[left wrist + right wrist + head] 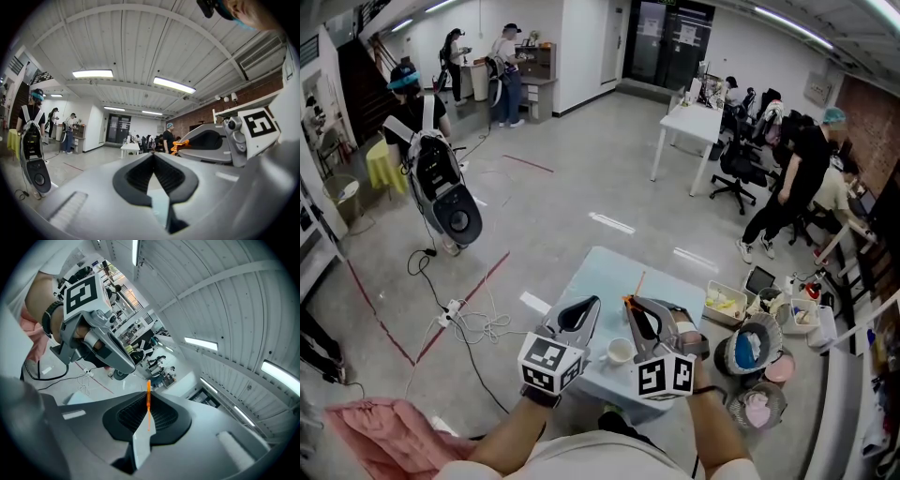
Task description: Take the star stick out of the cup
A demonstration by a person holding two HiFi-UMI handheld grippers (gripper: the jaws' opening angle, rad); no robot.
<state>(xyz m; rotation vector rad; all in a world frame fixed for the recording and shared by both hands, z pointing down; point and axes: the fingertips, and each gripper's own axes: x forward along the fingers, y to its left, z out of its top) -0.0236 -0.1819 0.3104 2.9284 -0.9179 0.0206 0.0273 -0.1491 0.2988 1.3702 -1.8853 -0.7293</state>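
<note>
worktop (pixel 605 281): pale blue, standing on a grey floor, seen from steeply above.

left gripper (pixel 594 302): held on a forearm that comes up from the bottom edge of the head view. it sits over the near part of the worktop and points away from the person. its jaws are clenched tip to tip with nothing between them, as the left gripper view (pixel 153 155) shows.

right gripper (pixel 629 303): just beside the left one, roughly parallel to it and at about the same height, wrist bent slightly inward. its jaws are clenched on the star stick.

cup (pixel 620 352): white, upright on the worktop near its front edge, below and between the two grippers.

star stick (pixel 637 284): orange, clear of the cup and raised above the worktop. the thin shaft (pixel 148 394) is pinched between the right jaws and projects beyond their tips. the star end (pixel 180 146) shows at the tips.
</note>
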